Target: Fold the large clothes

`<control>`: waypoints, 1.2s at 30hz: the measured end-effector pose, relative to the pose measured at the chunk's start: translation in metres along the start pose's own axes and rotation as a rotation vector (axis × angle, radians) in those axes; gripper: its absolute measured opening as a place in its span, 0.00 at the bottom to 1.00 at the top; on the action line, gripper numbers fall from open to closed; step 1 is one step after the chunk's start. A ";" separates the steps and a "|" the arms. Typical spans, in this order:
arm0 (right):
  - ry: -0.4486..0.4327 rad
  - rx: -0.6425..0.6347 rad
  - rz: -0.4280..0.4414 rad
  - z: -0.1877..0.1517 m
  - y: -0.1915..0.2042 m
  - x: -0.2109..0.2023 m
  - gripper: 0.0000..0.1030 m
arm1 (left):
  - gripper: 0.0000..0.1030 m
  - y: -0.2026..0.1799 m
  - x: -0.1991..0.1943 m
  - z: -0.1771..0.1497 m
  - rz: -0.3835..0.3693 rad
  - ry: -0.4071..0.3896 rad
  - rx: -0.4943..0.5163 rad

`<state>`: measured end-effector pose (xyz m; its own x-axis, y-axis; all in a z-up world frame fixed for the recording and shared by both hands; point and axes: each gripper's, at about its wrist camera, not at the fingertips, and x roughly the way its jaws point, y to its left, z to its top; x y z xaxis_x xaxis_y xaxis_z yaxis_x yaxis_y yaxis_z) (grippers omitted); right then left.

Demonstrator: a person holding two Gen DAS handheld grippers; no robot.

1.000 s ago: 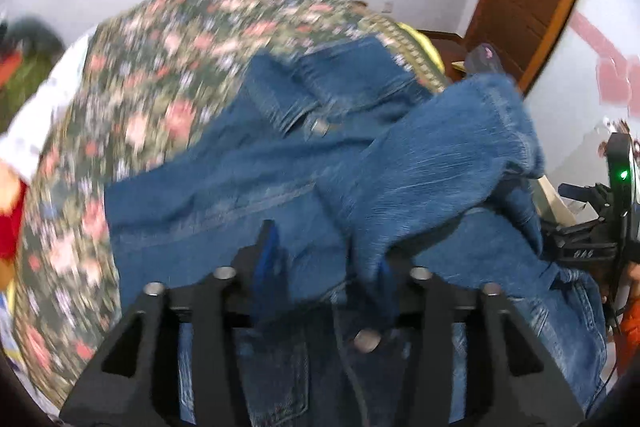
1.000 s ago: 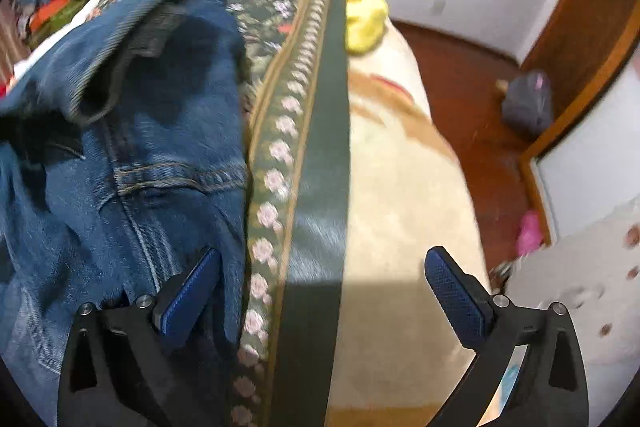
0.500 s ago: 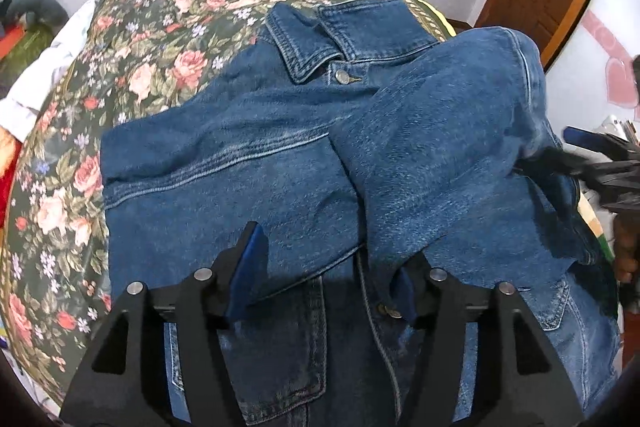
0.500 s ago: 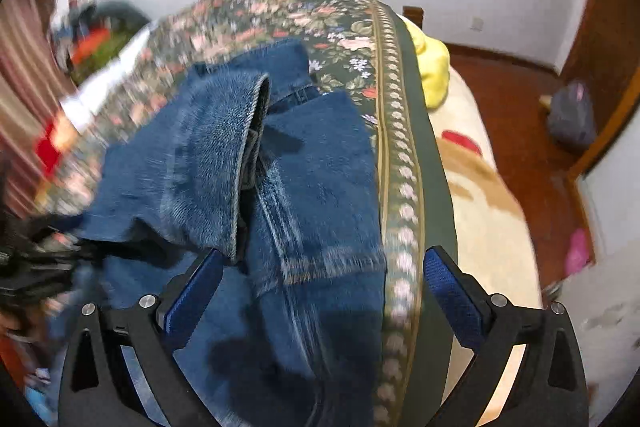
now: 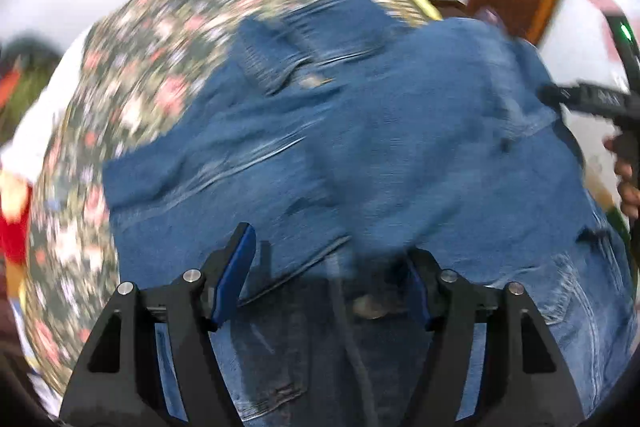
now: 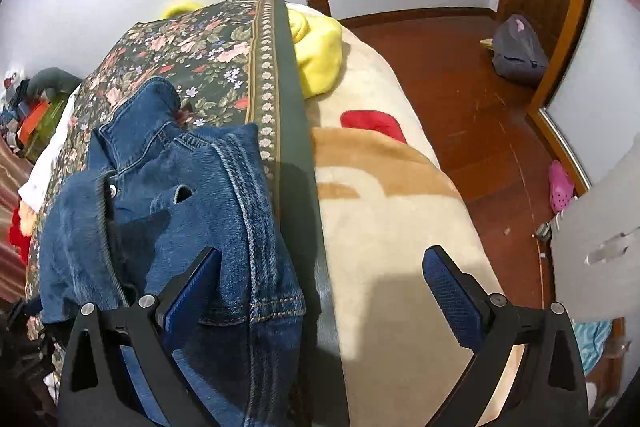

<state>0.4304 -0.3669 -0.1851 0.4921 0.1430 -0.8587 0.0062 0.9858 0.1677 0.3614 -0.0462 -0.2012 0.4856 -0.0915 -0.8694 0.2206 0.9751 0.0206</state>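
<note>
A blue denim jacket (image 5: 360, 155) lies on the floral bedspread (image 5: 132, 75), collar at the far end, its right sleeve folded across the front. My left gripper (image 5: 332, 283) hangs open just above the jacket's lower front with nothing between the pads; this view is blurred. My right gripper (image 6: 320, 287) is wide open and empty at the bed's right side, above the jacket's folded edge (image 6: 224, 219) and the green border (image 6: 296, 131). It also shows at the right edge of the left wrist view (image 5: 588, 99).
A cream and brown blanket (image 6: 384, 195) covers the bed's right half, with a yellow cloth (image 6: 316, 47) at its far end. Beyond lie wooden floor, a grey backpack (image 6: 518, 51) and a pink shoe (image 6: 560, 185). Clutter sits to the bed's left (image 6: 36, 107).
The right gripper has swung away from the jacket to the bed's right edge. The left gripper's jaws stand wider and it hovers over the laid-down sleeve.
</note>
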 end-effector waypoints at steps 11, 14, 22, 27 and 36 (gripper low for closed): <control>0.044 -0.103 0.056 -0.029 0.012 -0.012 0.97 | 0.75 -0.078 0.039 0.061 0.173 -0.040 0.249; 0.068 -0.140 0.030 -0.041 0.014 -0.004 0.97 | 0.73 -0.072 0.052 0.076 0.192 -0.021 0.221; 0.084 -0.155 0.006 -0.048 0.011 0.010 0.97 | 0.65 0.004 -0.001 0.089 0.126 -0.126 -0.022; 0.072 -0.171 -0.021 -0.049 0.014 0.013 0.97 | 0.68 0.076 -0.026 0.064 0.144 -0.118 -0.137; 0.084 -0.157 -0.069 -0.049 0.021 0.018 0.98 | 0.74 0.157 -0.001 -0.026 0.090 0.036 -0.386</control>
<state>0.3967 -0.3398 -0.2204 0.4209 0.0749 -0.9040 -0.1014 0.9942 0.0352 0.3738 0.1119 -0.2098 0.4573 -0.0019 -0.8893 -0.1585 0.9838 -0.0836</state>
